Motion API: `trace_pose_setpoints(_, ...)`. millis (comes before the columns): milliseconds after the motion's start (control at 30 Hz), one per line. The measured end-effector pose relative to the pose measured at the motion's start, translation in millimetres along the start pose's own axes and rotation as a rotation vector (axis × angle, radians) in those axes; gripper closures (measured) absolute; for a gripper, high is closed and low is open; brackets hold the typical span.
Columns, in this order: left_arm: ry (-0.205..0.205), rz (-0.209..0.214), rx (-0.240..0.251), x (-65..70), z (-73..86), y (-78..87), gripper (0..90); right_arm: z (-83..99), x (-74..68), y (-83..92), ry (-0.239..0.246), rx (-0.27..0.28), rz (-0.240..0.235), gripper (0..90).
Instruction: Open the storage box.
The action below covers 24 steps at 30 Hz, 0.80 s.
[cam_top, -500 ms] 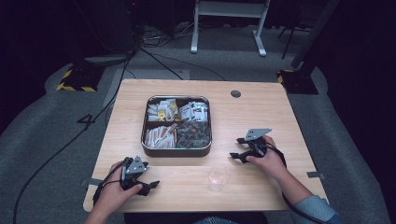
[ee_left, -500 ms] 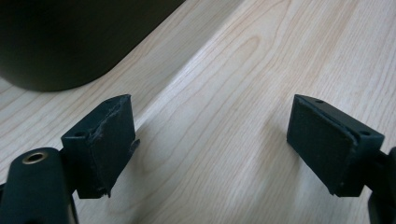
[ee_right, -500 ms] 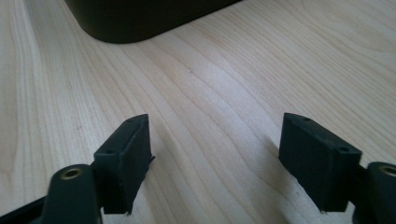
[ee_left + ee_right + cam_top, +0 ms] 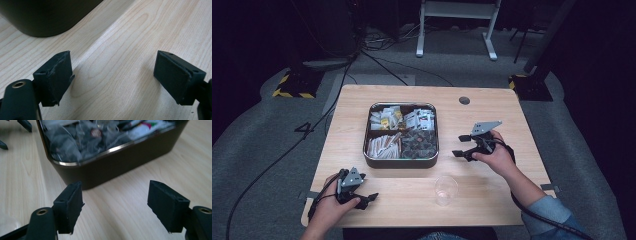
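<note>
Pale wooden table (image 4: 492, 115) carries a compartmented tin (image 4: 401, 161) of sachets. Since a moment ago the right claw (image 4: 460, 146) has edged nearer the tin's right side, jaws parted and empty, probably approaching a sachet. Left claw (image 4: 371, 198) waits front-left of the tin, wide open, empty.

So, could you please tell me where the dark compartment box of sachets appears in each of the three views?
High view: the compartment box sits mid-table, between the two grippers, behind the clear cup.
Left gripper view: its dark rounded corner is at the top left, beyond the fingers.
Right gripper view: its wall and sachets span the top centre.
Shared landmark: the light wooden table that the box rests on.
</note>
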State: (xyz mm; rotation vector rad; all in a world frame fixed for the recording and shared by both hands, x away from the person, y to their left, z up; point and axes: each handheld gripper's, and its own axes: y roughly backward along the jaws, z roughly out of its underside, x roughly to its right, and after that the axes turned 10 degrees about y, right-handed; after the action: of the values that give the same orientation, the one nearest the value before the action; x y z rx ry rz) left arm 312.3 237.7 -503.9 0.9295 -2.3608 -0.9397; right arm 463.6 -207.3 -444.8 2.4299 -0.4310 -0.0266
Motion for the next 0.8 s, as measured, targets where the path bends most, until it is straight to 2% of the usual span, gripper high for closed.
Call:
trace_pose_setpoints(67,0.001,0.001,0.000,-0.1,0.0,0.0,15.8,-19.3,4.2,-1.5,0.022,0.021,-0.019,29.2)
trace_pose_setpoints(133,0.000,0.000,0.000,0.0,0.0,0.0,15.8,-23.7,5.2,-2.4,0.027,0.025,-0.026,29.5)
trace_pose_setpoints(200,0.001,0.000,0.000,0.1,0.1,0.0,15.8,-42.4,8.8,-9.8,0.058,0.022,-0.046,30.1)
trace_pose_setpoints(233,0.002,-0.001,0.001,0.1,0.1,0.1,15.8,-42.4,8.8,-9.8,0.058,0.022,-0.046,30.1)
trace_pose_setpoints(267,0.002,-0.001,0.001,0.1,0.2,0.1,15.8,-52.7,11.1,-15.8,0.073,0.023,-0.057,30.4)
trace_pose_setpoints(333,0.002,-0.001,0.001,0.1,0.2,0.1,15.8,-56.2,12.1,-18.0,0.076,0.025,-0.062,30.4)
trace_pose_setpoints(433,0.002,-0.002,0.001,0.2,0.2,0.1,15.8,-71.2,15.1,-27.1,0.087,0.038,-0.081,30.7)
trace_pose_setpoints(467,0.003,-0.002,0.001,0.1,0.2,0.2,15.8,-80.4,16.3,-33.0,0.090,0.054,-0.101,31.3)
trace_pose_setpoints(633,0.004,0.000,0.000,0.1,0.2,0.2,15.8,-95.4,17.1,-47.3,0.112,0.049,-0.125,32.0)
trace_pose_setpoints(800,0.006,0.000,0.001,0.2,0.2,0.2,15.8,-105.4,20.2,-69.9,0.100,0.034,-0.144,32.8)
